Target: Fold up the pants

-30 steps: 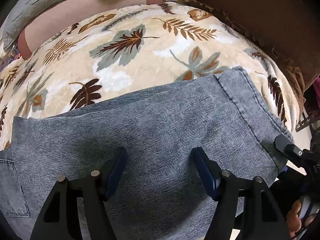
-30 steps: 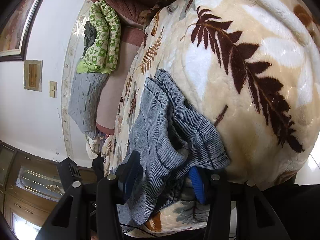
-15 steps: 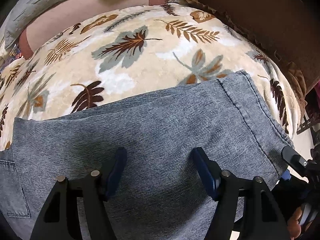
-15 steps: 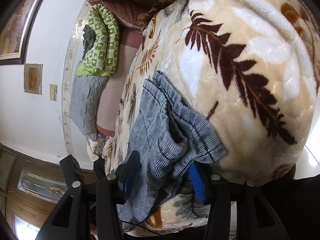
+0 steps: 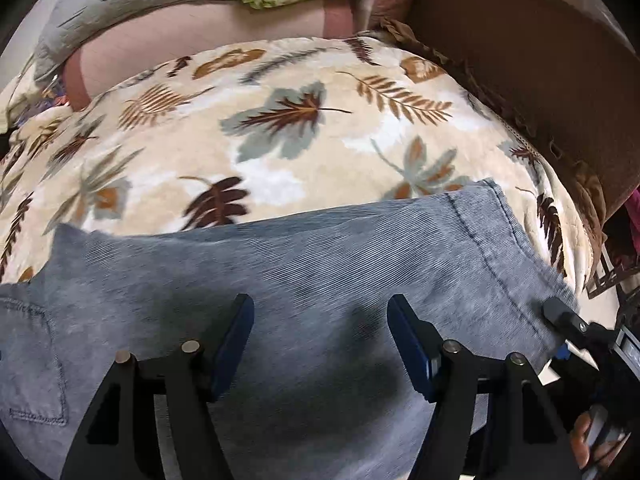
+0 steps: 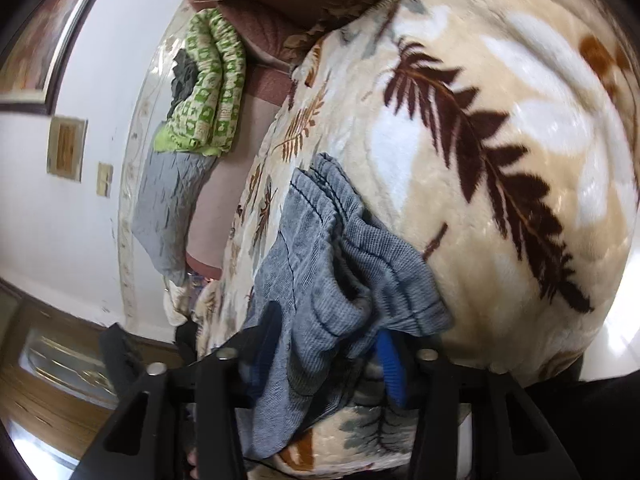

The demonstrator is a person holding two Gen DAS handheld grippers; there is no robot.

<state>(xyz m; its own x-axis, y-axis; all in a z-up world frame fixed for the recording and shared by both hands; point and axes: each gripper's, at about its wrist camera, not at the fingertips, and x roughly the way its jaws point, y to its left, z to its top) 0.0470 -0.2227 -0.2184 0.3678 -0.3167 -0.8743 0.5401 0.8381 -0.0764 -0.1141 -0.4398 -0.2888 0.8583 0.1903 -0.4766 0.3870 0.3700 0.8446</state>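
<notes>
One ribbed grey pants (image 5: 320, 280), plush leaf-print blanket (image 5: 280, 152)

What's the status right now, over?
Left gripper open, fingers above the pants. Right gripper has bunched cuff fabric between its fingers, grip unclear. Pants flat on leaf blanket. Nothing in the way.

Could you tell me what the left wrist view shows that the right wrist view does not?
Only the left wrist view shows the pants' back pocket and the open left gripper above flat fabric. Only the right shows the bunched hem between the right gripper fingers, plus a white wall. Both show the gray pants, leaf-print blanket and green quilt.
</notes>
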